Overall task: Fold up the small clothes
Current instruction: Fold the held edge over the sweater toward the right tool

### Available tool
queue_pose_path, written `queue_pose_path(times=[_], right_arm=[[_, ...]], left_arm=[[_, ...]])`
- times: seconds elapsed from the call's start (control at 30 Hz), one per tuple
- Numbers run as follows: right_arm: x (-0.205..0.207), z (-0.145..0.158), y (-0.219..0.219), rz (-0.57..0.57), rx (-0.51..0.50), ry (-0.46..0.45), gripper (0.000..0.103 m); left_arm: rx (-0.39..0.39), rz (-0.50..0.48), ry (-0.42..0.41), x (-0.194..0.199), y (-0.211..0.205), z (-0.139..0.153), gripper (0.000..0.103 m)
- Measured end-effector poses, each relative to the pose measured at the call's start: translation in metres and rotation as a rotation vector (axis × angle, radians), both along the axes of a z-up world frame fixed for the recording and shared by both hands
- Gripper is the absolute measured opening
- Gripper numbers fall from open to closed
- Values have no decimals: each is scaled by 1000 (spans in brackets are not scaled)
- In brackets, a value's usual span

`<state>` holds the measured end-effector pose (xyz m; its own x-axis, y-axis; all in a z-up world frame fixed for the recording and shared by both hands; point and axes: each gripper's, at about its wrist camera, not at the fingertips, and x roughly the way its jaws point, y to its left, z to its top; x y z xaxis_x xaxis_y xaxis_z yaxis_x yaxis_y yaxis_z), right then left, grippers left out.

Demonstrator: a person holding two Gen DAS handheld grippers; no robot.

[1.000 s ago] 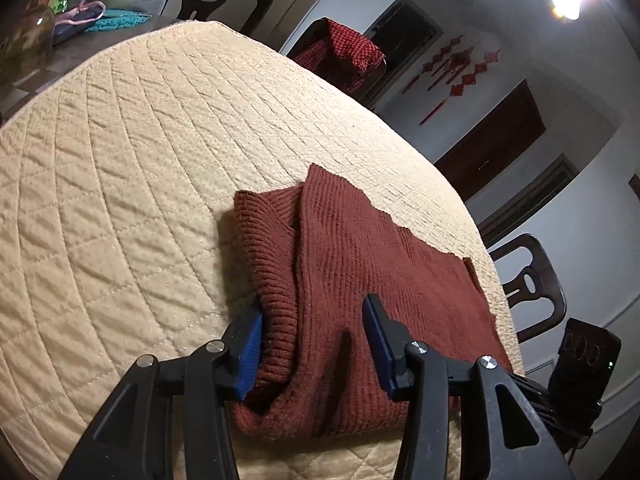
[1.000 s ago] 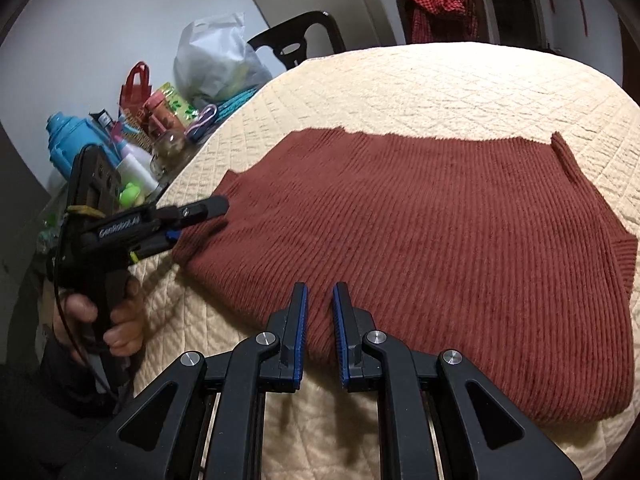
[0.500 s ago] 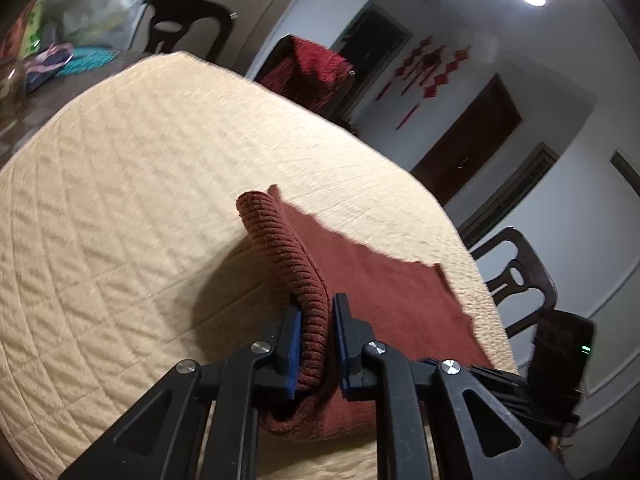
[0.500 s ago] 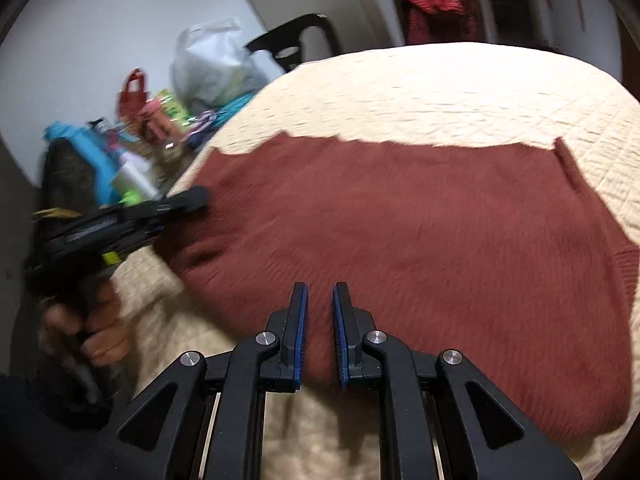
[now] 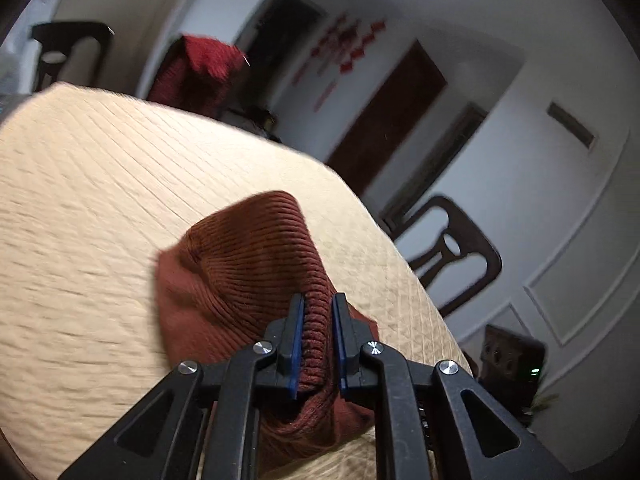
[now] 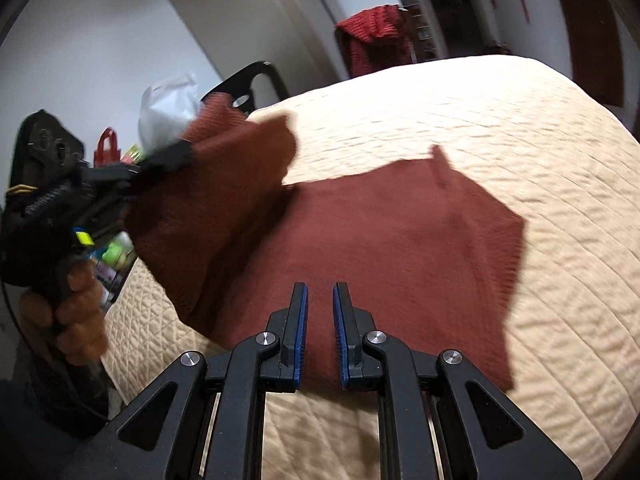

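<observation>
A rust-red ribbed knit garment [image 6: 400, 240] lies on the cream quilted table cover [image 6: 520, 120]. My left gripper [image 5: 317, 316] is shut on the garment's left end [image 5: 248, 264] and holds it lifted off the table. The right wrist view shows that gripper [image 6: 176, 156] at the left with the raised flap [image 6: 224, 184] hanging from it. My right gripper [image 6: 320, 312] is shut, with a narrow gap between the pads and nothing in it. It hovers over the garment's near edge.
Dark chairs [image 5: 452, 248] stand around the table. One chair carries a red cloth [image 6: 376, 36]. A white bag [image 6: 168, 108] and small clutter sit at the table's far left. A dark door [image 5: 384, 120] is in the back wall.
My left gripper closed on the garment's end and lifted it up and over toward the middle. My right gripper stayed shut above the near edge.
</observation>
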<state>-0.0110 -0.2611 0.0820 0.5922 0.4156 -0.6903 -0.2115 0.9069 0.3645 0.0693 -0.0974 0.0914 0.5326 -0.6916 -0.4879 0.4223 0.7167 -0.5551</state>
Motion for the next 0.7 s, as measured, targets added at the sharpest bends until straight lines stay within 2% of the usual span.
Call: queue_pose_path(times=[0.17, 0.23, 0.3, 0.37, 0.4, 0.53, 0.63, 0.7], right_arm=[[-7, -2, -19, -43, 29, 19, 13], [-6, -2, -23, -57, 44, 26, 13], [-6, 0, -30, -69, 73, 24, 27], [-4, 1, -36, -70, 142, 25, 37], [-2, 2, -37, -62, 182, 28, 38], [6, 0, -31, -13, 308, 63, 38], [16, -10, -26, 19, 425, 138, 38], [21, -12, -23, 26, 446, 157, 40]], left_arm=[[24, -131, 142, 12, -45, -45, 11], [32, -149, 173, 11, -49, -51, 11], [13, -159, 146, 4, -44, -39, 13], [-1, -142, 68, -7, -30, -18, 21], [-1, -122, 37, -10, -19, -10, 26], [53, -9, -22, -11, 21, 3, 26], [90, 45, 10, -10, 41, -11, 26], [112, 55, 44, -11, 45, -26, 26]])
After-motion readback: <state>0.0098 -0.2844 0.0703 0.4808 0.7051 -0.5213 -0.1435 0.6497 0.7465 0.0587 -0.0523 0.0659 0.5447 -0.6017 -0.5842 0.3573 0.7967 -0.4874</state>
